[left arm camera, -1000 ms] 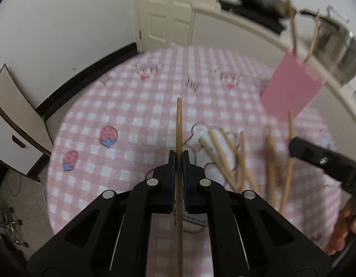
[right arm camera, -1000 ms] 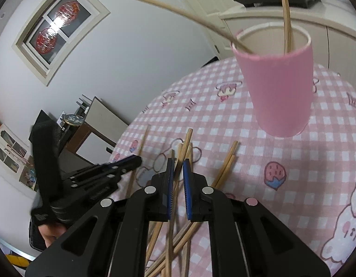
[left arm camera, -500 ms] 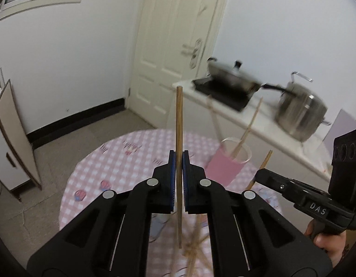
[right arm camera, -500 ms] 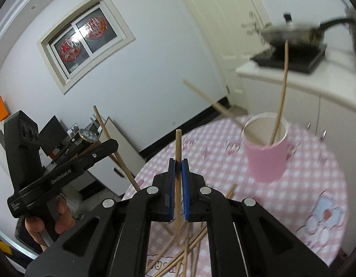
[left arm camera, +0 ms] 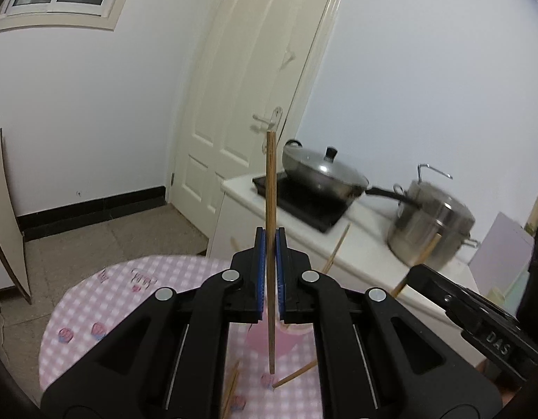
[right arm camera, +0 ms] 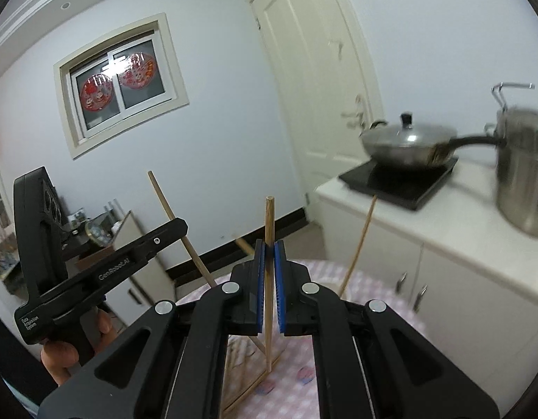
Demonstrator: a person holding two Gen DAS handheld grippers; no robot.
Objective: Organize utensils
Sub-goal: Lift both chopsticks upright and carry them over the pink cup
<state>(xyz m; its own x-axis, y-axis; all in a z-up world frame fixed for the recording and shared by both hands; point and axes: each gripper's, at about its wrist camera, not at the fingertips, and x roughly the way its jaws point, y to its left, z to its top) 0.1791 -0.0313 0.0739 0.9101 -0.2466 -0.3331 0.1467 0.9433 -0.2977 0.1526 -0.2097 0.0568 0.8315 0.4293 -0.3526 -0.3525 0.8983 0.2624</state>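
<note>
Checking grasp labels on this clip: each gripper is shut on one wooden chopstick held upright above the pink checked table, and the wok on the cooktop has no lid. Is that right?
Not quite. The wok is covered by a lid with a black knob, as the left wrist view shows. The rest holds: the left gripper and right gripper each clamp one chopstick upright above the table.

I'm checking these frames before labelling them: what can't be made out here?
- Pink cup: left wrist view, mostly behind the left gripper; its contents hidden.
- Loose chopsticks on the table: right wrist view, covered by the right gripper; count unclear.
- Steel stockpot: right wrist view, blurred and cut by the edge.
- Right gripper's chopstick: left wrist view, blurred.
</note>
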